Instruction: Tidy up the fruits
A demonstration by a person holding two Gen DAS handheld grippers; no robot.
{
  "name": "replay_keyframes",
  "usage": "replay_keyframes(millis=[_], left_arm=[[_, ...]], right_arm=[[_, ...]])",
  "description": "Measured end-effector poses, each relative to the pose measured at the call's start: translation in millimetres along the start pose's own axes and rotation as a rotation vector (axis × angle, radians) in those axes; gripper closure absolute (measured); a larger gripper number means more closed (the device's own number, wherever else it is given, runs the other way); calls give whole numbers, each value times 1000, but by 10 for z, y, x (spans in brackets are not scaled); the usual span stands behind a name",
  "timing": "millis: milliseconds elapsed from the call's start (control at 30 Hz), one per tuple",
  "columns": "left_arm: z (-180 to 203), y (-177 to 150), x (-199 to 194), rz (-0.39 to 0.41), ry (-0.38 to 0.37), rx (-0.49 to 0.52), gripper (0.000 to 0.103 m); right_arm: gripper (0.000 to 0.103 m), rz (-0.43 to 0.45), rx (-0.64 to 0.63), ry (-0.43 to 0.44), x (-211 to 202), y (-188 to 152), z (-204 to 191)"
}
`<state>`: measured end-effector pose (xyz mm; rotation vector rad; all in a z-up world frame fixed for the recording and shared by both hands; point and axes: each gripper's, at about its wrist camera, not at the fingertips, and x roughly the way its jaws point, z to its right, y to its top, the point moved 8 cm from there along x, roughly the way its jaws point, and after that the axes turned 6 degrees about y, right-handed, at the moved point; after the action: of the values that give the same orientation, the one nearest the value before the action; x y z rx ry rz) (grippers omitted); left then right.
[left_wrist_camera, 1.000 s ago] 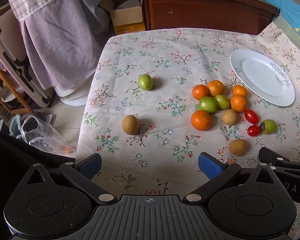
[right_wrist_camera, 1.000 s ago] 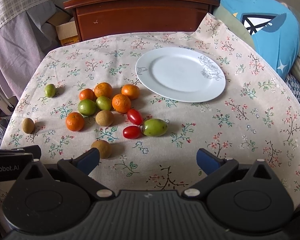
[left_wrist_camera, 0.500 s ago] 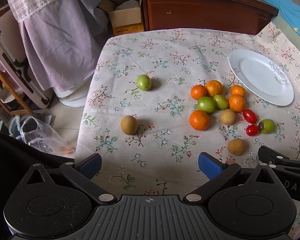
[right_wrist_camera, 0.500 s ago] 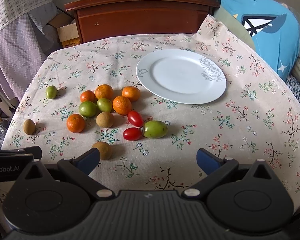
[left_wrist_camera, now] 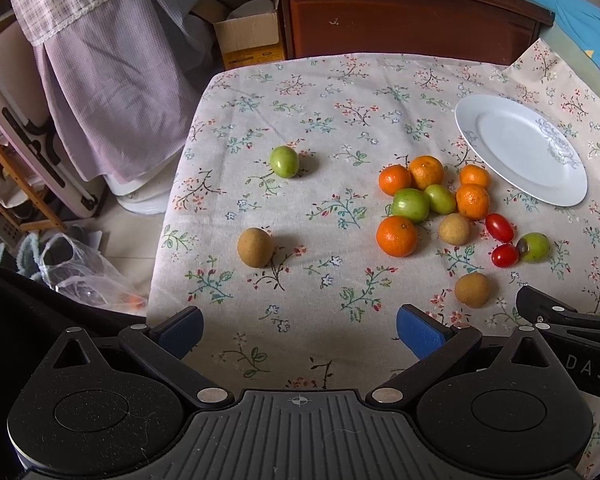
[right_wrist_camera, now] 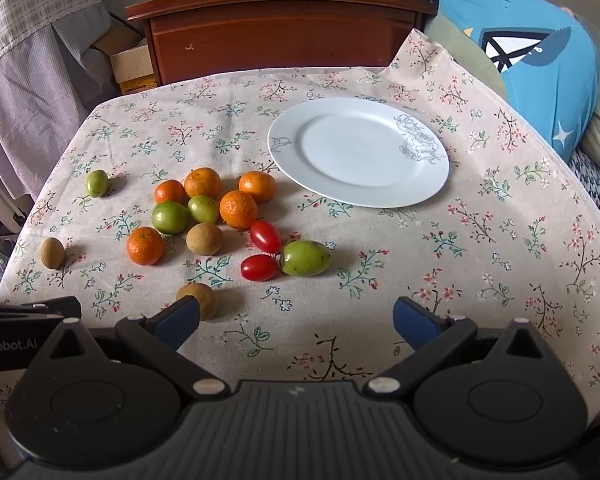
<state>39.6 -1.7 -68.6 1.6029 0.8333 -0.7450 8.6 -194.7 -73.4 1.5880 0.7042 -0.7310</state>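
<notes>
Loose fruit lies on a floral tablecloth (left_wrist_camera: 340, 120): several oranges (right_wrist_camera: 238, 209), green fruits (right_wrist_camera: 169, 217), two red cherry tomatoes (right_wrist_camera: 265, 236) and brown round fruits (right_wrist_camera: 204, 239). One green fruit (left_wrist_camera: 284, 161) and one brown fruit (left_wrist_camera: 254, 247) lie apart to the left. A white plate (right_wrist_camera: 360, 152) stands bare beyond the cluster. My left gripper (left_wrist_camera: 300, 326) is open over the near edge, holding nothing. My right gripper (right_wrist_camera: 296, 316) is open too; a brown fruit (right_wrist_camera: 201, 297) sits just past its left fingertip.
A dark wooden cabinet (right_wrist_camera: 284, 36) stands behind the table, with a cardboard box (left_wrist_camera: 248, 38) and hanging cloth (left_wrist_camera: 112, 80) to its left. A blue cushion (right_wrist_camera: 540, 64) rests at the right. The table drops off at the left edge; a plastic bag (left_wrist_camera: 80, 272) lies on the floor.
Both grippers have shifted slightly, the right one forward so the plate and fruit sit a little lower in its view. No fruit has moved and both stay open.
</notes>
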Motion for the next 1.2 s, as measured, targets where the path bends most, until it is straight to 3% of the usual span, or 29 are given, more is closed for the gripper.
replay_keyframes(millis=[167, 867, 1067, 1200], left_arm=[[9, -18, 3, -23, -27, -8, 0], [66, 1, 8, 16, -55, 8, 0], [-6, 60, -4, 52, -70, 12, 0], [-104, 87, 27, 60, -78, -4, 0]], right_arm=[[1, -10, 8, -1, 21, -8, 11], [2, 3, -25, -13, 27, -12, 10], [1, 92, -24, 7, -170, 127, 162], [1, 99, 41, 28, -271, 171, 405]])
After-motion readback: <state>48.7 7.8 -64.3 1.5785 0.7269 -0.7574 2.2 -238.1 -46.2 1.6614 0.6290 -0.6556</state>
